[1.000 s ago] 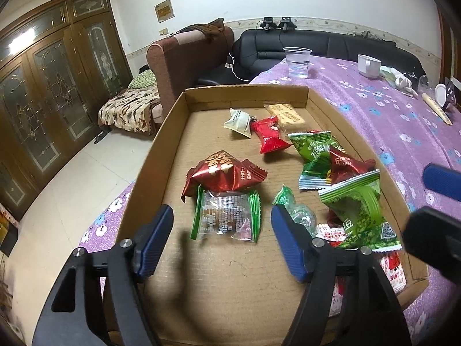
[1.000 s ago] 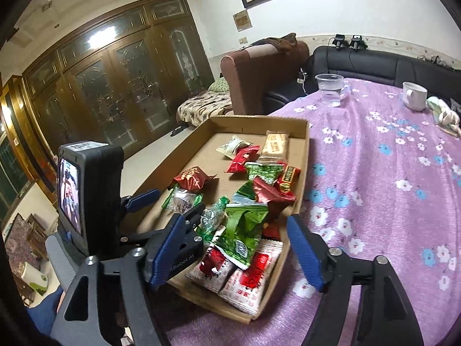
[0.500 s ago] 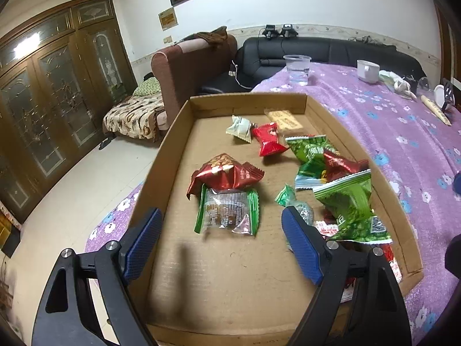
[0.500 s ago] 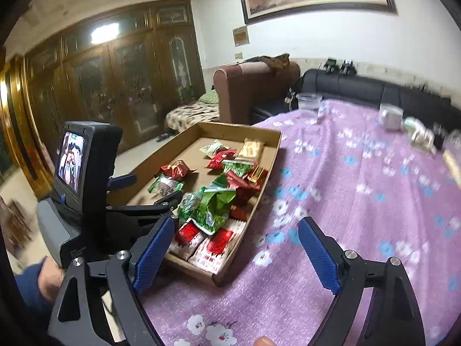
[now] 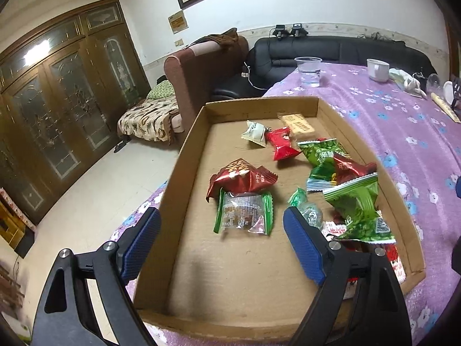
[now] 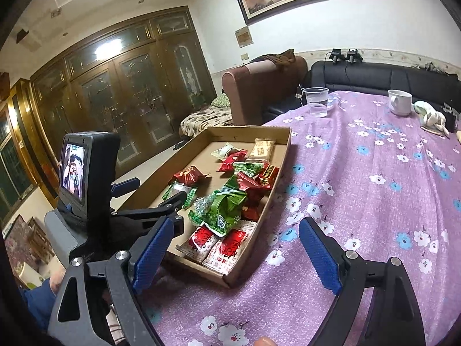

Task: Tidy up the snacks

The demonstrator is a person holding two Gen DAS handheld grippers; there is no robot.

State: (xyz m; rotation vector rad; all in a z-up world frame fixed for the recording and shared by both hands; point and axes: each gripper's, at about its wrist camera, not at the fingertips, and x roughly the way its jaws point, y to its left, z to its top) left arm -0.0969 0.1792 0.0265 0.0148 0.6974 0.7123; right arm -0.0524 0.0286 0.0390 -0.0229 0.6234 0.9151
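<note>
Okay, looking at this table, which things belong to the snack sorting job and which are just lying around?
Part of the job:
- cardboard tray
- dark red snack packet
- clear packet with green ends
- green wrappers
- red and white packets

Just lying about:
- plastic cup of water
- white mug
- crumpled cloth
- purple flowered tablecloth

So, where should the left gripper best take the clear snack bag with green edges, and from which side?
Probably from above, the left gripper closing across its two green side edges: the clear snack bag lies flat, and the dark red packet overlaps its far end.
</note>
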